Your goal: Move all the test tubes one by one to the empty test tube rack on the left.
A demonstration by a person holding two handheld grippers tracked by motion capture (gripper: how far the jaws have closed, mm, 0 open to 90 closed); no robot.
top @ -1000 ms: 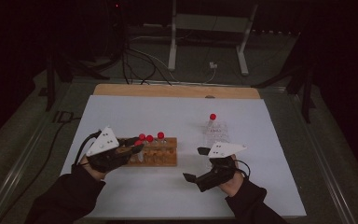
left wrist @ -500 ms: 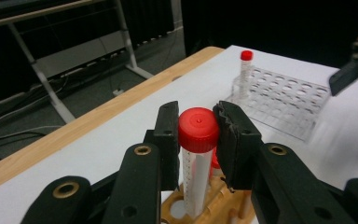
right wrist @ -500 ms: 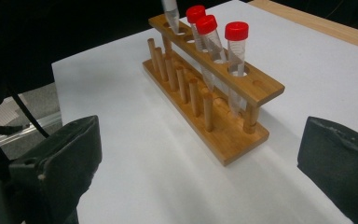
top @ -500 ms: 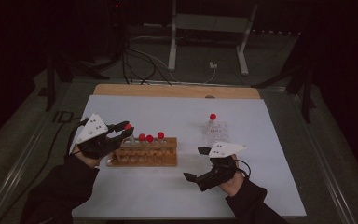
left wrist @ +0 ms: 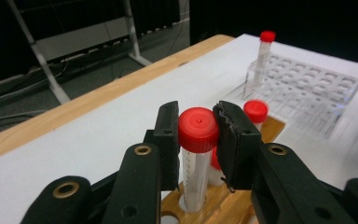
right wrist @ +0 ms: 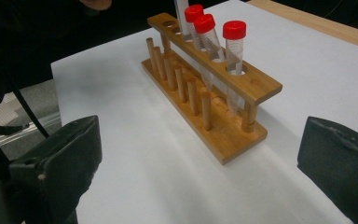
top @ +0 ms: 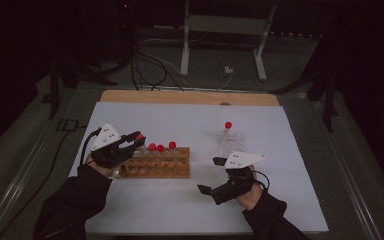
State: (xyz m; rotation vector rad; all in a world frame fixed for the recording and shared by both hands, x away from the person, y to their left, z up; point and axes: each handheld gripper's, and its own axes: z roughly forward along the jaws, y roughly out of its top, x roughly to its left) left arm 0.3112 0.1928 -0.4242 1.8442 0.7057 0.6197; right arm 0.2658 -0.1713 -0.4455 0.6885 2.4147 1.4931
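My left gripper (left wrist: 198,135) pinches a red-capped tube (left wrist: 197,154) in the wooden rack (left wrist: 223,205), graduation marks unreadable | it has shifted to the rack's left end since a second ago | my right gripper (right wrist: 200,163) spread, rack ahead.

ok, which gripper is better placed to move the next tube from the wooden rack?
Left. The left gripper is shut on a red-capped tube standing in the wooden rack. The right gripper rests open on the table, apart from the rack.
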